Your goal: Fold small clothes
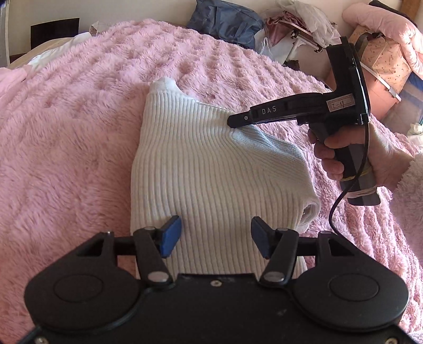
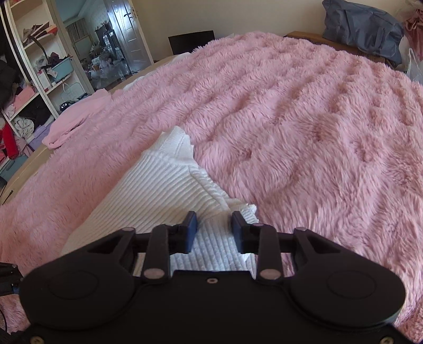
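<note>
A white ribbed garment (image 1: 201, 169) lies partly folded on the pink fluffy blanket (image 1: 79, 132), its collar at the far end. My left gripper (image 1: 215, 232) hovers open over the garment's near part, blue pads wide apart and nothing pinched. My right gripper (image 1: 232, 122), held by a hand (image 1: 343, 148), comes in from the right and pinches the cloth near the garment's far right edge; the ribs pucker toward its tips. In the right wrist view that gripper (image 2: 214, 230) has a raised fold of the garment (image 2: 158, 190) bunched between its pads.
The blanket (image 2: 304, 132) spreads wide to the right and far side. A pink cloth (image 2: 76, 119) lies at its left edge. A blue bag (image 1: 227, 21) and cluttered boxes (image 1: 383, 60) stand behind the bed. Open shelves (image 2: 31, 79) stand to the left.
</note>
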### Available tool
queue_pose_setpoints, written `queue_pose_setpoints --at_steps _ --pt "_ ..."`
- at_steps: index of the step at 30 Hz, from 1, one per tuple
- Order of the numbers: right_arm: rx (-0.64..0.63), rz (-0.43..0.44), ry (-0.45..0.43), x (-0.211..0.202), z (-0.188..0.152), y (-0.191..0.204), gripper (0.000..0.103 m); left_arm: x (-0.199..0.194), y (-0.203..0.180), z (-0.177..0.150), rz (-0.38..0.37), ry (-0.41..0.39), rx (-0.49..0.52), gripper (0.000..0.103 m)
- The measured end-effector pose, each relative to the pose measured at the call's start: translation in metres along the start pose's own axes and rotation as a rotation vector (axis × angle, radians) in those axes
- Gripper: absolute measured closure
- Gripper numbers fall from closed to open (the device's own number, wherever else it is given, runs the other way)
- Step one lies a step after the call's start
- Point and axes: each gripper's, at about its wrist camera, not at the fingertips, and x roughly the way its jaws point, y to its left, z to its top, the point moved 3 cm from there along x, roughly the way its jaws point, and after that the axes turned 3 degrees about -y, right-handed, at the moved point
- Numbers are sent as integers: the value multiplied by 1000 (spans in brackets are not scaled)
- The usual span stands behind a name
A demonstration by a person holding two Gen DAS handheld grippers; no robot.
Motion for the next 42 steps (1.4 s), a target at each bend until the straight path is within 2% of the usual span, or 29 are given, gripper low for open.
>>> queue_pose_setpoints --at_steps 6,9,12,15,18,22,24,26,27,30,33,36,40,42 --pt "-53 -68 -66 -14 12 3 95 -10 -8 11 -14 -35 -5 42" --pt "-32 -91 -63 -13 20 -6 95 -4 -11 15 -12 -23 9 41" --pt "-24 -114 -12 8 5 -14 96 3 -12 12 4 -15 29 41" --pt "21 -97 -41 9 -4 -16 93 5 -13 10 10 -15 42 41" --pt "49 -81 -74 -9 -3 -12 90 3 -12 9 6 -18 31 41" --pt "75 -72 -136 -57 -9 4 90 -9 -9 10 -3 -25 -12 41" --pt "116 -96 -153 -84 -19 13 89 -14 -9 7 -4 -26 -21 41" --pt "229 -133 -143 -105 -34 19 87 -21 -9 0 0 -21 -27 41" --pt "303 -125 -136 -113 -43 21 83 -23 -9 -3 0 -16 -27 41" --pt "485 -70 -132 -129 -77 29 83 -27 -12 -14 4 0 -17 41" --pt "498 -127 -130 -128 -98 37 83 -27 -14 -21 9 15 -2 41" --pt "609 -67 -140 -124 -111 36 83 -21 -14 -27 19 32 8 41" --pt "637 -61 -152 -119 -114 38 83 -11 -12 -33 36 45 13 41" --pt "646 -69 -146 -116 -116 38 93 -8 -11 -35 36 50 14 41"
